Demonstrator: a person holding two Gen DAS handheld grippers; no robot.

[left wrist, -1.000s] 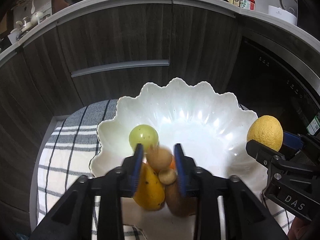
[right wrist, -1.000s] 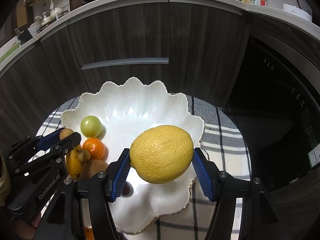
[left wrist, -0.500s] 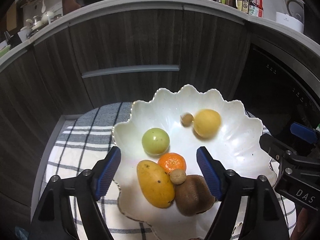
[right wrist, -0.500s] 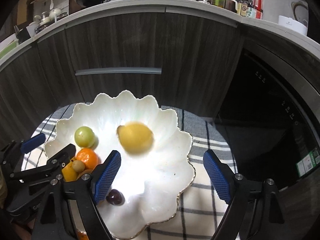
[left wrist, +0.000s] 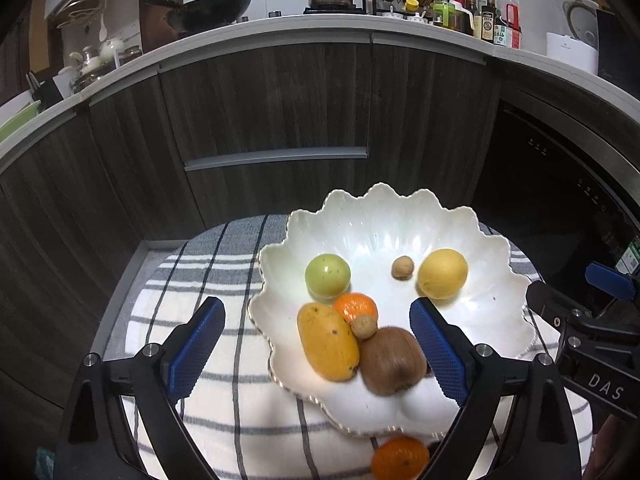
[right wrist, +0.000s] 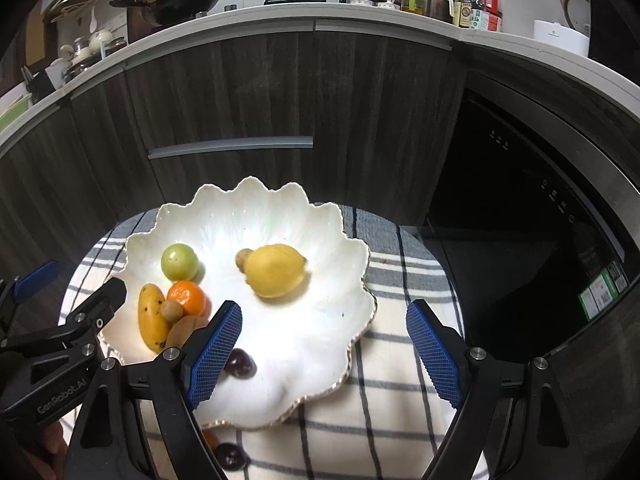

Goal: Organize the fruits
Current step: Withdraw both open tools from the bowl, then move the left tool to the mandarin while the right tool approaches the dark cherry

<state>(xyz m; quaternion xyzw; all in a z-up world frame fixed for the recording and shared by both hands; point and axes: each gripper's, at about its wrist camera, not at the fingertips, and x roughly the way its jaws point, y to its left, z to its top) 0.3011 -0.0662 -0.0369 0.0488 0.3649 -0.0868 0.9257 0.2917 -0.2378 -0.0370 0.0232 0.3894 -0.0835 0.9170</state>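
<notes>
A white scalloped bowl (left wrist: 400,216) (right wrist: 256,192) stands on a striped cloth. In it lie a lemon (left wrist: 443,273) (right wrist: 275,270), a small brown round fruit (left wrist: 402,267) beside it, a green fruit (left wrist: 327,274), a tangerine (left wrist: 356,307), a mango (left wrist: 327,342), a kiwi (left wrist: 394,360), a second small brown fruit (left wrist: 364,326) and a dark plum (right wrist: 239,363). My left gripper (left wrist: 315,302) hovers above the bowl's near left side, its jaws opening, gripping nothing. Over the bowl's right rim my right gripper (right wrist: 324,306) stands open and holds nothing.
Another tangerine (left wrist: 400,458) and a dark fruit (right wrist: 230,456) lie on the striped cloth (left wrist: 200,280) in front of the bowl. Dark cabinets with a metal handle (left wrist: 276,158) rise behind the table. A black oven front (right wrist: 520,240) is at the right.
The left gripper let go of the small brown fruit and the right let go of the lemon; both now lie in the bowl. Both grippers opened wide and drew back and up.
</notes>
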